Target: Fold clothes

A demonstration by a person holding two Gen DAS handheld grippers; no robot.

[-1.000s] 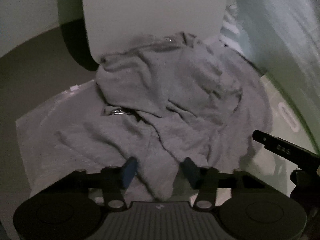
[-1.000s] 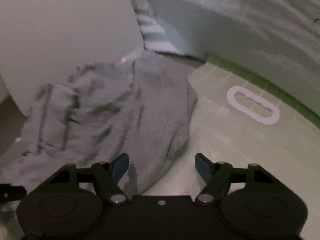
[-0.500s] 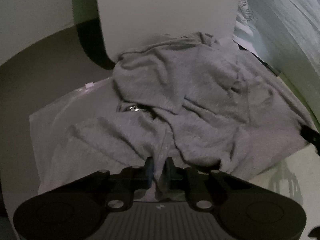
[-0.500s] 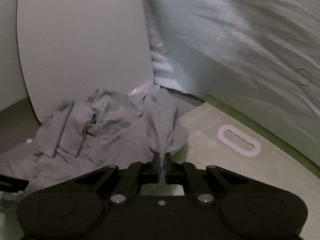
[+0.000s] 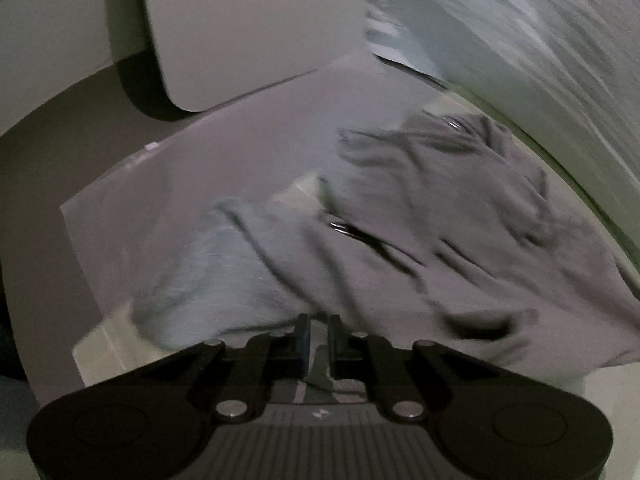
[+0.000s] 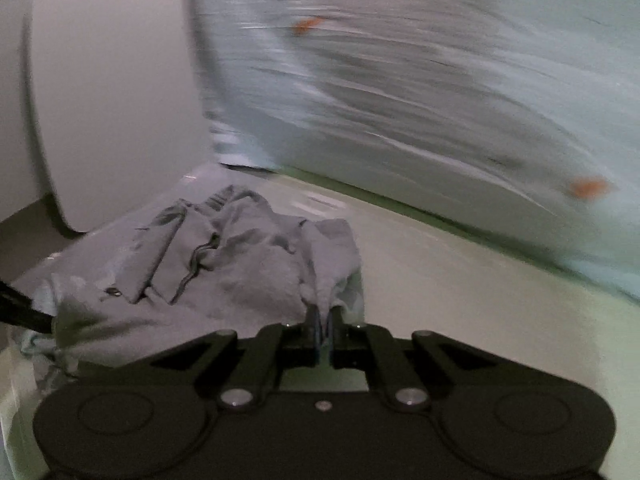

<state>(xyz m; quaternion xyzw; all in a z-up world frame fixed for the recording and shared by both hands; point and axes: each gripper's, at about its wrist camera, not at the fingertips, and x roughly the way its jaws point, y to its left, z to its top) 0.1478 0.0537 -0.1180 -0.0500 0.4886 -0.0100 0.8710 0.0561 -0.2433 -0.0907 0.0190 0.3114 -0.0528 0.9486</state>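
Both wrist views low, close over table (image 5: 120,184), facing forward; share grey garment (image 5: 440,216) (image 6: 248,268).

grey garment (image 5: 460,216), black tongs (image 5: 318,334), pale-green mat (image 6: 460,280)

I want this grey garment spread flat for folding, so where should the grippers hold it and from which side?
Grip the near hem of the grey garment, left gripper and right gripper at separate spots, coming in low from the near side: that edge is thin and the bulk trails away behind.
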